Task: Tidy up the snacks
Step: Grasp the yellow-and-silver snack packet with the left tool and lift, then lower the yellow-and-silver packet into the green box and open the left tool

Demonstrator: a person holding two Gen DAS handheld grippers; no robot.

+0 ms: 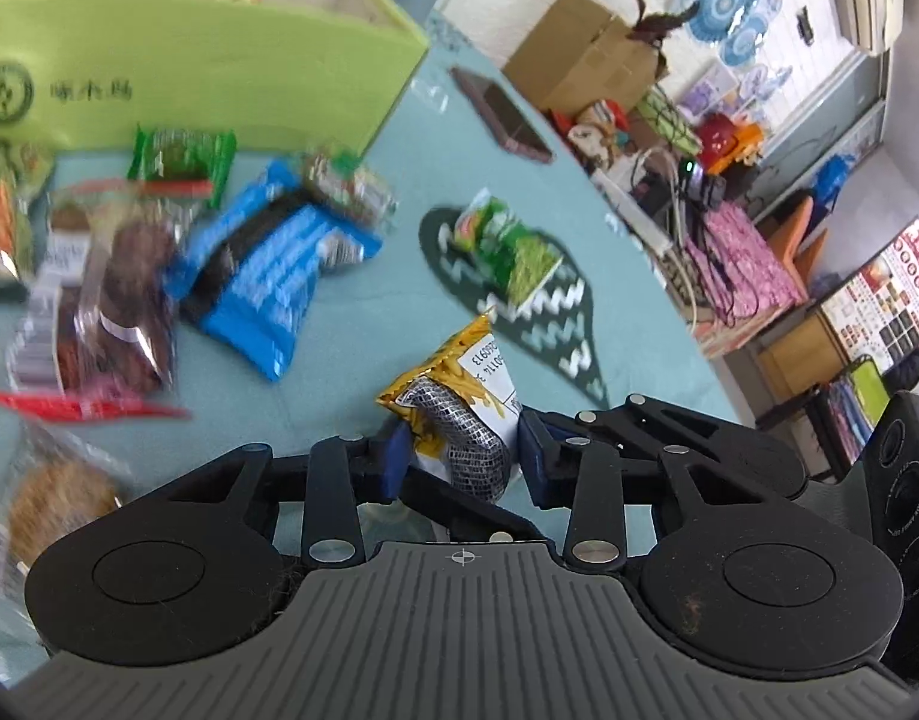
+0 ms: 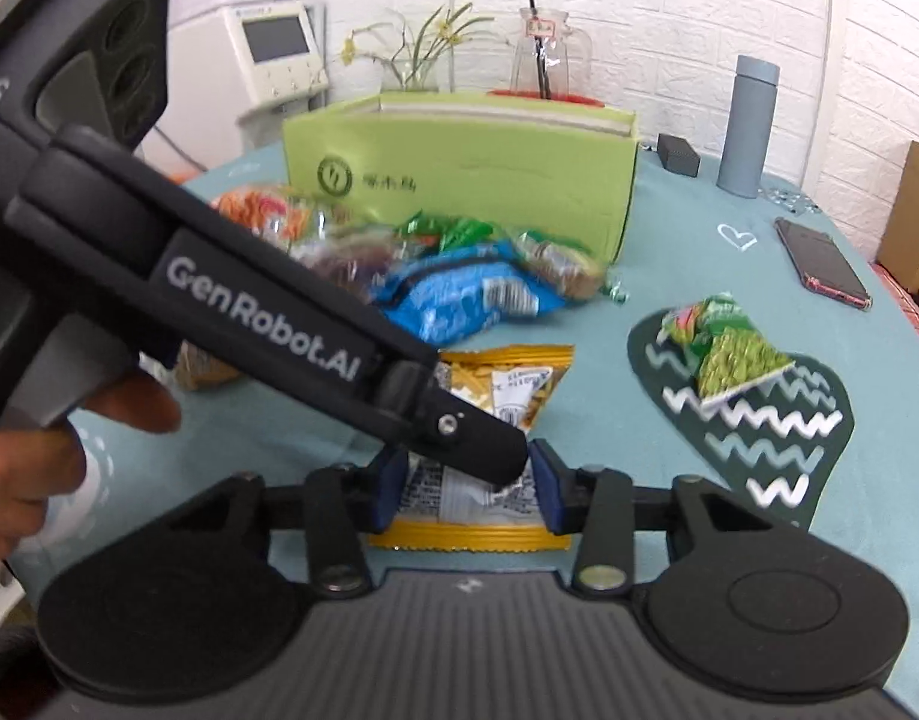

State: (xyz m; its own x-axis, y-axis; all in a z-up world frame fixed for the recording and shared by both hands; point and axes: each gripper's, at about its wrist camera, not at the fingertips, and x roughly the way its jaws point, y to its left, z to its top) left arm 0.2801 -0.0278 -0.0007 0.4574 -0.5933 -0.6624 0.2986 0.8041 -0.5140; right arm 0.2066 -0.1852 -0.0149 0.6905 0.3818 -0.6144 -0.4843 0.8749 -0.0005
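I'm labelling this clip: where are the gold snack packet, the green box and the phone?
gold snack packet (image 2: 507,372): right wrist view, on its printed upper face.
green box (image 2: 459,180): right wrist view, on its front wall.
phone (image 2: 822,264): right wrist view, on its dark screen.

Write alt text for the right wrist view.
The right gripper is shut on a gold snack packet lying on a teal tablecloth, with the left gripper clamped on it too. Behind lie more snacks and a green box.
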